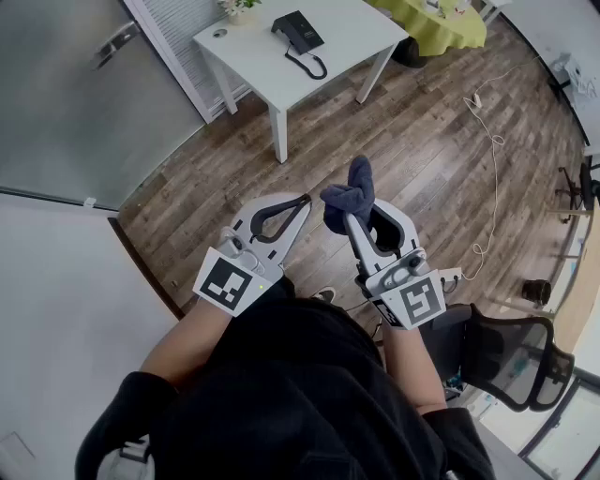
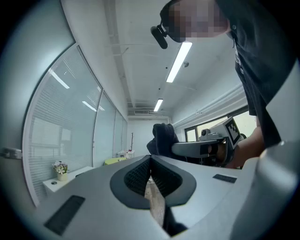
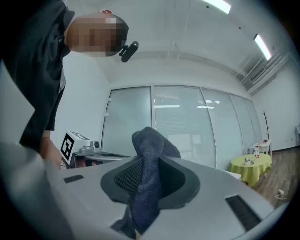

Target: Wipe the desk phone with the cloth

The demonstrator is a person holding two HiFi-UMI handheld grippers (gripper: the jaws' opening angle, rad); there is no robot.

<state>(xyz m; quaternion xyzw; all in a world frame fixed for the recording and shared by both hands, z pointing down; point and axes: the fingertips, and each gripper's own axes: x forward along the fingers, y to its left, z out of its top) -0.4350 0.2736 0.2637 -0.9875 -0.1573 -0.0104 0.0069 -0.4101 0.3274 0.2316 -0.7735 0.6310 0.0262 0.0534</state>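
The black desk phone (image 1: 299,35) with its coiled cord lies on a white table (image 1: 356,28) far ahead of me, at the top of the head view. My right gripper (image 1: 361,216) is shut on a dark blue cloth (image 1: 349,195), which bunches up above its jaws; the same cloth (image 3: 146,176) fills the jaws in the right gripper view. My left gripper (image 1: 292,204) is shut with nothing in it, jaw tips together (image 2: 150,161). Both grippers are held close to my body, high over the wooden floor and far from the phone.
A small flower pot (image 1: 238,7) stands at the white table's back left. A round table with a yellow-green cover (image 1: 441,23) is beyond it. A white cable (image 1: 494,141) runs over the floor at right. A black office chair (image 1: 511,361) stands beside me. Frosted glass partition (image 1: 66,94) at left.
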